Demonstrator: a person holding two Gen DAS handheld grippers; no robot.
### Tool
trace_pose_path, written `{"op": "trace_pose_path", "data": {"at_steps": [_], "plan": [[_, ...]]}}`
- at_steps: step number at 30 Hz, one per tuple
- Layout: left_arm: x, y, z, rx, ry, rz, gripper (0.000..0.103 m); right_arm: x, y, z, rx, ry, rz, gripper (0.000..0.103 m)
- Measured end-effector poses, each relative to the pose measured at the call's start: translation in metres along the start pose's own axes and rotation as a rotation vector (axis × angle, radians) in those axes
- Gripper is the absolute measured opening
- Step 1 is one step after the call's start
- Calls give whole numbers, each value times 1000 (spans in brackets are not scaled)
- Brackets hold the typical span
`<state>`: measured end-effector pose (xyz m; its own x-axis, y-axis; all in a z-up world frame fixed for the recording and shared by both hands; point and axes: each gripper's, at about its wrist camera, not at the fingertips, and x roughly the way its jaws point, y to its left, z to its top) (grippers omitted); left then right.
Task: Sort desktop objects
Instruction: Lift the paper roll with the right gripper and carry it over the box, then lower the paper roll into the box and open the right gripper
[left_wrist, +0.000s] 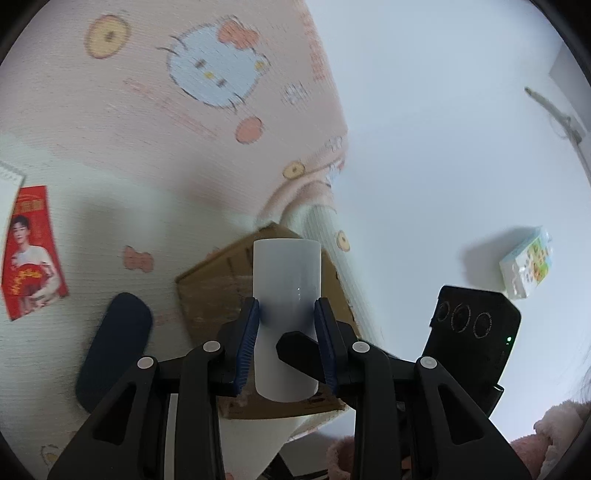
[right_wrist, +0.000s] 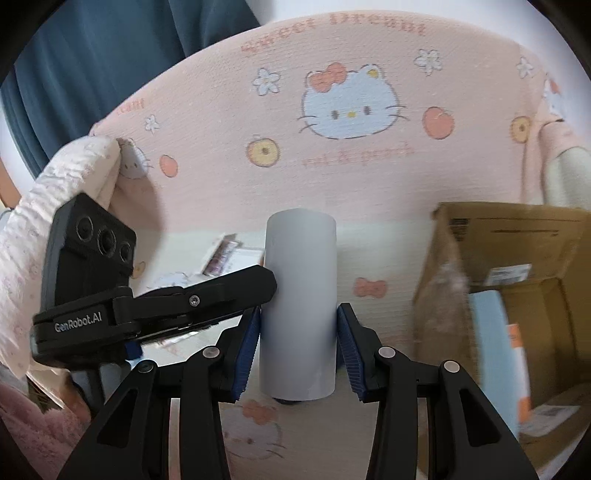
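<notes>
Both your grippers pinch one white cylinder: left gripper (left_wrist: 287, 321) jaws clamp it mid-body, right gripper (right_wrist: 298, 328) jaws sit on its (right_wrist: 300, 295) sides, the right-hand contact looking marginal. Pull your hands apart or twist unevenly and it slips toward the cardboard box (right_wrist: 517, 295)

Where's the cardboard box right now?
Right wrist view: cardboard box sits open at the right edge on the pink cartoon cloth, right of the white cylinder. Left wrist view: directly behind the cylinder.
</notes>
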<state>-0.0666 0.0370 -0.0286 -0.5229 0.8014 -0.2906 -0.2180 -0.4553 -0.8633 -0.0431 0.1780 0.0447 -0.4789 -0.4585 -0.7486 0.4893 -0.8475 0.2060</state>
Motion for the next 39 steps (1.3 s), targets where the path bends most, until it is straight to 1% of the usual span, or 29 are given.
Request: {"op": "trace_pose_path", "data": {"at_steps": [3, 9, 12, 16, 21, 26, 28, 32, 36, 39], "plan": [[17, -18, -1, 49, 21, 1, 33, -14, -15, 2, 1, -11, -26, 40], [55, -50, -1, 121, 80, -36, 33, -47, -50, 7, 17, -30, -64, 40], [72, -63, 3, 137, 127, -60, 33, -58, -71, 12, 52, -19, -50, 40], [89, -73, 5, 148, 151, -72, 33, -67, -98, 19, 105, -3, -17, 40], [108, -82, -5, 175, 194, -60, 33, -72, -115, 15, 123, 23, -16, 40], [123, -80, -21, 156, 254, -53, 33, -72, -135, -2, 174, 67, 9, 40], [123, -81, -27, 171, 268, -52, 33, -72, -141, -7, 188, 70, 18, 40], [129, -83, -34, 202, 282, -4, 33, -67, -151, -16, 217, 90, 23, 40], [128, -80, -38, 199, 289, 28, 33, -56, -157, -21, 257, 122, 86, 40], [124, -73, -38, 190, 285, 50, 33, -55, -160, -23, 261, 124, 58, 40]]}}
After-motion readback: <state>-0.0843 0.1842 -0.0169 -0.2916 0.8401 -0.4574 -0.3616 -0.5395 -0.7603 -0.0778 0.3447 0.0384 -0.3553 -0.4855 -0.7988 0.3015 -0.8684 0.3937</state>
